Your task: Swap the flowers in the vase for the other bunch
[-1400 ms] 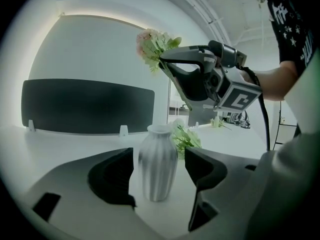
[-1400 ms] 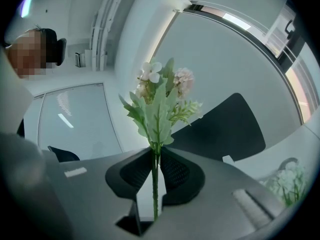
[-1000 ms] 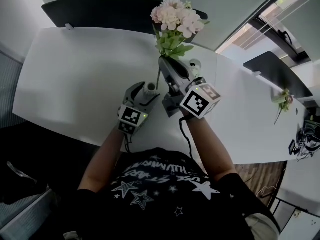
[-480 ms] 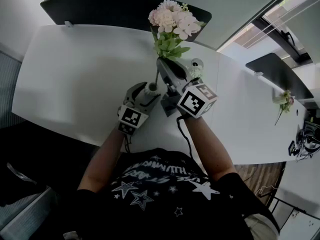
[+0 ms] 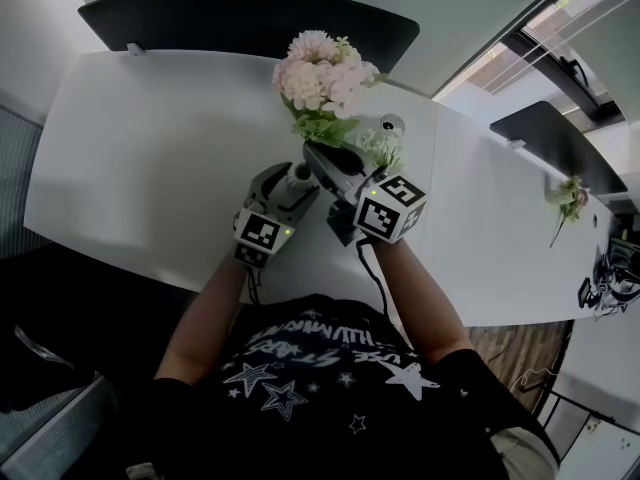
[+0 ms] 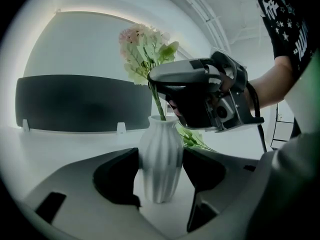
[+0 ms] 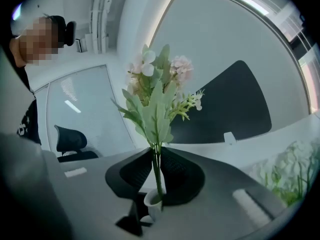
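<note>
**Head view.** Pink-and-white bouquet (image 5: pixel 320 73) with green leaves, upright over the white ribbed vase (image 5: pixel 298 175). The vase stands on the white table (image 5: pixel 130 158), just in front of you. Your left gripper (image 5: pixel 292 186) brackets the vase, and your right gripper (image 5: pixel 316 155) reaches over it from the right. A white-flowered bunch (image 5: pixel 381 145) lies just beyond the right gripper. A further sprig (image 5: pixel 563 200) lies well apart on the white surface to the right. A dark screen (image 5: pixel 250 18) runs along the far edge. Your shirt (image 5: pixel 300 368) bears stars and lettering, unreadable here.

**Left gripper view.** Jaws wide, just lately closing, both pads against the vase's belly. The bouquet's green stem (image 6: pixel 158 105) drops into the vase's mouth.

**Right gripper view.** Jaws narrow, pinched on the stem above the vase's rim. Behind them are a glass wall (image 7: pixel 85 109) and a black office chair (image 7: pixel 70 140).
</note>
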Tool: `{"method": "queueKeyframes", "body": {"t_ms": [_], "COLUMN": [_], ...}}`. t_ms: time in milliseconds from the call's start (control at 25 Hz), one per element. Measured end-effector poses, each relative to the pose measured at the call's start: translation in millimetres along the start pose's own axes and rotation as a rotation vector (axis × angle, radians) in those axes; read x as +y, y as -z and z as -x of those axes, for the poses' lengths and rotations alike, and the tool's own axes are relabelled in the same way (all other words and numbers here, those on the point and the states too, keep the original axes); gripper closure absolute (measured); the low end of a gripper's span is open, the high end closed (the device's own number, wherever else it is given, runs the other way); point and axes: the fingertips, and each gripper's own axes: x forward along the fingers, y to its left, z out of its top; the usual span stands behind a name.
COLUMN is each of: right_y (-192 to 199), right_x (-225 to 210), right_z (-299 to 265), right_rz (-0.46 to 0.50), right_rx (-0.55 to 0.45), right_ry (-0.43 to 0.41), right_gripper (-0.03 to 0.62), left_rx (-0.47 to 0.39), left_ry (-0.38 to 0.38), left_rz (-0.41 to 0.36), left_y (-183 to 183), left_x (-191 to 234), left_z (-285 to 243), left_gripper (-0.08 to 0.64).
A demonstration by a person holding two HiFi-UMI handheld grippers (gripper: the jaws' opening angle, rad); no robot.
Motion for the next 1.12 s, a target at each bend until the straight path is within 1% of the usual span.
{"method": "queueKeyframes", "body": {"t_ms": [160,320,480,560,720,880,960,1040,1120], "right_y": [26,42,54,56,56,64,68,69,69], "right_x": [7,2,0,0,1,1,3,5,6], "right_z": [10,17,20,20,24,20,17,19,25], "right_rz": [0.039,0.066,0.086,0.096,0.114,0.171,0.173,0.149,0.126], "right_rx": [0.075,0.116,0.125,0.119,0.1,0.111,0.121,0.123,0.115], "right_ry": [-0.026,0.0,0.027,0.037,0.053,0.095,0.096,0.088,0.094], "right_gripper": [0.541,0.541,0.541,0.541,0.534,0.522,0.502,0.443,0.426], "left_rx": [-0.001,0.013,0.016,0.003,0.011,-0.003,-0.007,-0.006,0.003], "left_ry": [-0.005,-0.008,-0.011,-0.002,-0.007,0.002,0.006,0.008,0.002], "left_rz": [0.003,0.005,-0.004,0.004,0.006,0.01,0.012,0.014,0.011], "left_y": [7,9,7,7,10,13,14,12,10], "left_x": [-4,-3,-1,-2,-3,2,6,5,2], "left_z": [6,5,5,5,4,5,6,5,4], "left_gripper": [0.275,0.275,0.275,0.275,0.275,0.275,0.275,0.275,0.273]}}
